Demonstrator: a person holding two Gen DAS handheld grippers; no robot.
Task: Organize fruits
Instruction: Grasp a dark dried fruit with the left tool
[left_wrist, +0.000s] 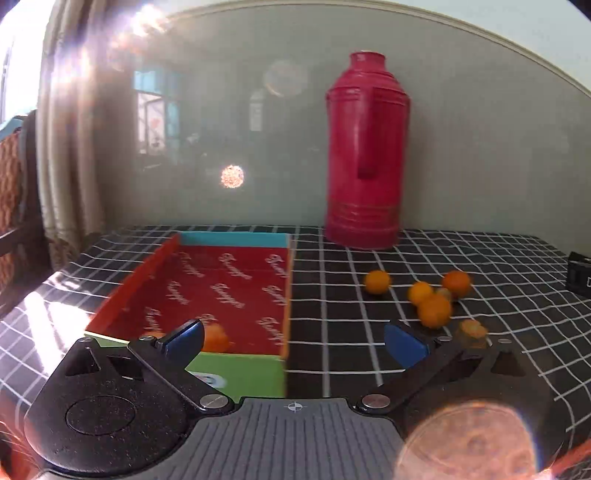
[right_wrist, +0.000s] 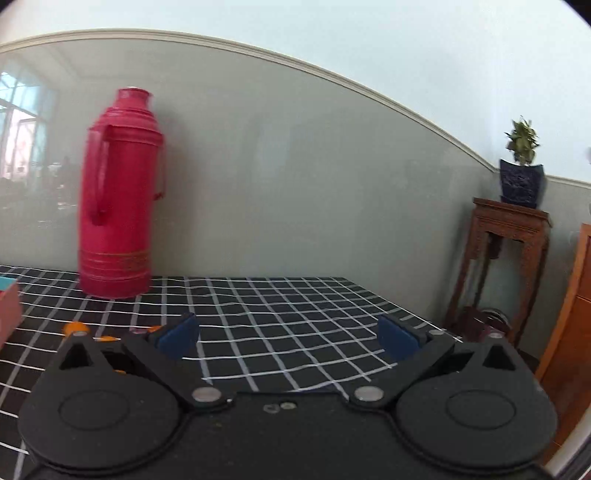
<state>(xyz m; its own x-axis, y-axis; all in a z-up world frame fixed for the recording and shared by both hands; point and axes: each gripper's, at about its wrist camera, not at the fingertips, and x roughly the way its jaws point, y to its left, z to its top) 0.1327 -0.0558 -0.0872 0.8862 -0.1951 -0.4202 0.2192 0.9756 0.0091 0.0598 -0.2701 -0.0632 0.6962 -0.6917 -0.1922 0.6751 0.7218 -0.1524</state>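
Four whole oranges (left_wrist: 434, 311) lie loose on the desk (left_wrist: 332, 302) to the right of an open box (left_wrist: 236, 291), three of them in a tight cluster and one a little apart to the left, with a smaller, duller piece tucked among the cluster and another blurred orange piece (left_wrist: 471, 332) just beside the left tool's right finger. At least one more orange (left_wrist: 216, 338) sits inside the box at its near end, partly hidden behind the left finger. The box has a red floor printed with repeated white script too blurred to read, a blue far wall and a green near wall. The left tool (left_wrist: 295, 341) stands wide open and holds nothing. The right tool (right_wrist: 288, 336) is also spread wide and empty, above bare black-and-white checked cloth. One red thermos (left_wrist: 364, 155) stands upright at the back, near the wall. One potted plant (right_wrist: 521, 173) sits on a wooden stand (right_wrist: 509, 236) beyond the desk.
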